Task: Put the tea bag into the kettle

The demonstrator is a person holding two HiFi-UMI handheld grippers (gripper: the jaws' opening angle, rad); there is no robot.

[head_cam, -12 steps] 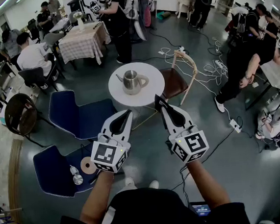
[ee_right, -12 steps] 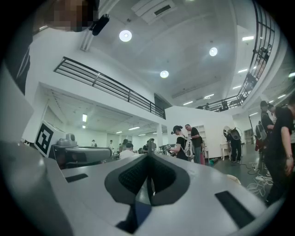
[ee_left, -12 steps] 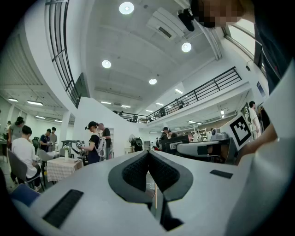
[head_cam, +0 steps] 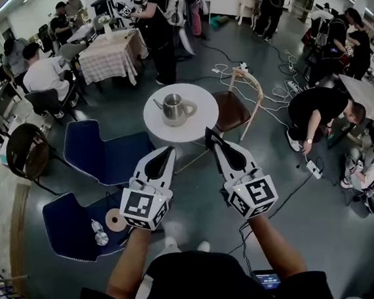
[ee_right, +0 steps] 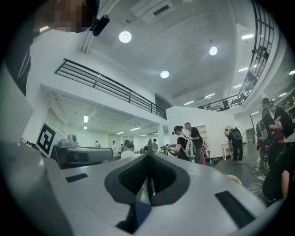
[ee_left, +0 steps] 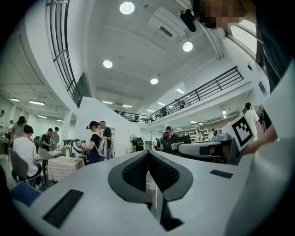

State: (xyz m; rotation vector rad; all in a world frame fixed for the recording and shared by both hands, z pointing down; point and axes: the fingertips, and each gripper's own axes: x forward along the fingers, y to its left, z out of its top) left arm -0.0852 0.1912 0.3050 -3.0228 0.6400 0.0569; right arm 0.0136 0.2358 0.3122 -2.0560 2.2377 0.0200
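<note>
The kettle (head_cam: 175,109) sits on the far tabletop (head_cam: 202,103), dead ahead between left gripper (head_cam: 171,149) and right gripper (head_cam: 208,133), both closed on nothing; no tea bag visible.

White left gripper (head_cam: 169,151) and right gripper (head_cam: 209,135), black pads (ee_left: 133,173), black-and-white marker cubes (head_cam: 143,209); dark top (head_cam: 200,283), seemingly short-sleeved

the kettle (head_cam: 175,109) was a small pot of dull silver metal, standing upright on the round white table (head_cam: 203,96), a little left of the tabletop's middle. its thin spout pointed toward the left of the head view and its handle curved out on the opposite side (the right). whether a lid sat on its top could not be told.
</note>
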